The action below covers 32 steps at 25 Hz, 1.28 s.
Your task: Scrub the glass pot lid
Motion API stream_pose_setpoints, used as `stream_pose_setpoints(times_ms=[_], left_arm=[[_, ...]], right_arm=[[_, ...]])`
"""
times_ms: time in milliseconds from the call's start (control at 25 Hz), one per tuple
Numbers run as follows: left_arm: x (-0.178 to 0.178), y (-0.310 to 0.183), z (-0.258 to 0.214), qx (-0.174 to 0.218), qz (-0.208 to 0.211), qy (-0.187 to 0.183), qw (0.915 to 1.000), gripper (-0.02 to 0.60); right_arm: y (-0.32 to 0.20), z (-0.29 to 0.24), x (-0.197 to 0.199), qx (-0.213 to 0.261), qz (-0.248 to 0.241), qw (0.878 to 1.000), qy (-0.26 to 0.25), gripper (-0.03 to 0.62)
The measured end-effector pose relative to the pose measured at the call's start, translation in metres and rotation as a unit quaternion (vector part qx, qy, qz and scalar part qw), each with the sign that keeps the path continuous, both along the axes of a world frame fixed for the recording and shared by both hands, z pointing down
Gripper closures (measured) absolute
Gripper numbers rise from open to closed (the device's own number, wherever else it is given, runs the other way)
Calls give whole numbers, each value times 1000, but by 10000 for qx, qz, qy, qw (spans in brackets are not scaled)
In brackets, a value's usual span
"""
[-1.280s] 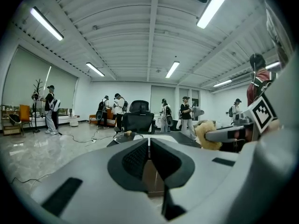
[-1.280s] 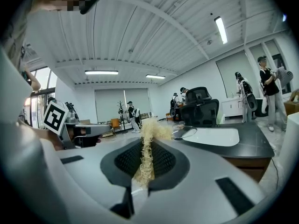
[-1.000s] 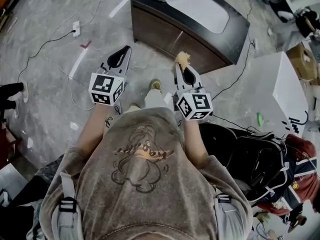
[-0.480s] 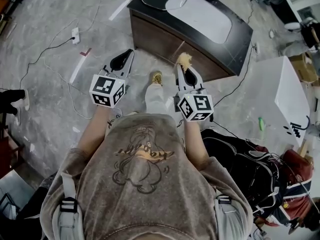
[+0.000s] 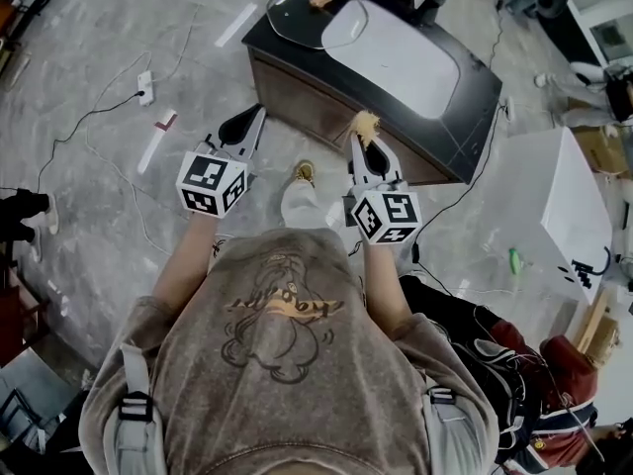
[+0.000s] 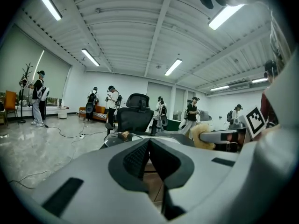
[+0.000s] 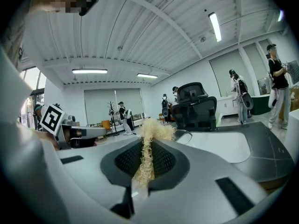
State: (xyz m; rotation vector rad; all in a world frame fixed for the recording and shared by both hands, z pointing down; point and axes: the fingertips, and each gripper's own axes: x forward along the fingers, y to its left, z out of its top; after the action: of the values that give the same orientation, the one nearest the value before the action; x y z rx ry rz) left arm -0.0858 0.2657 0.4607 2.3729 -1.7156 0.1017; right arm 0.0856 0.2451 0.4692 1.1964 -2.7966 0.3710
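The glass pot lid (image 5: 315, 13), with a small brown knob, lies on the far left corner of a dark low table (image 5: 465, 87). My left gripper (image 5: 253, 117) is shut and holds nothing, short of the table's near edge. My right gripper (image 5: 362, 129) is shut on a tan fibre scrubber (image 5: 365, 120), also short of the table. In the left gripper view the shut jaws (image 6: 149, 142) point at the lid (image 6: 122, 136). In the right gripper view the scrubber (image 7: 150, 136) sticks up between the jaws, with the lid (image 7: 184, 135) just beyond.
A white oval mat (image 5: 396, 40) covers much of the tabletop. A black office chair (image 6: 135, 115) stands behind the table. Cables (image 5: 99, 102) and a power strip (image 5: 146, 85) lie on the floor at left. A white box (image 5: 569, 201) and dark bags (image 5: 475, 334) sit at right. People stand far off.
The person has stepped toward the table: table and lid have come further into the head view and sit closer to both grippers. Both jaws stay shut, the scrubber still held.
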Motion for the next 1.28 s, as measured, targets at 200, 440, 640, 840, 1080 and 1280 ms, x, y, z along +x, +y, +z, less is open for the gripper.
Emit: stream_pose_setpoints(times_ms=[200,440,640,840,1080,1280], left_arm=[[-5,-48,-2,-96,-20,-3,10000,563],[-7,-102,-4,-190,-69,7,9998,563],[-8,-150,-11,-178,-169,57,9997,563],[-11,-186,-11,-189,-351,-20,9992,563],[-16,-213,-8,-231,-492,-62,9985,563],[-23,-238,-5,-319,-499,-107,9982,563]], right_arm=[[-49,-4,-4,-68,-16,10000,15,554],[-106,-12,-2,-65,-27,10000,19,554],[-155,-16,1,-94,-133,9999,45,554],[-194,-15,-2,-94,-323,9994,101,554],[-223,-10,-10,-147,-523,9985,112,554],[-246,-9,-18,-215,-546,9982,103,554]])
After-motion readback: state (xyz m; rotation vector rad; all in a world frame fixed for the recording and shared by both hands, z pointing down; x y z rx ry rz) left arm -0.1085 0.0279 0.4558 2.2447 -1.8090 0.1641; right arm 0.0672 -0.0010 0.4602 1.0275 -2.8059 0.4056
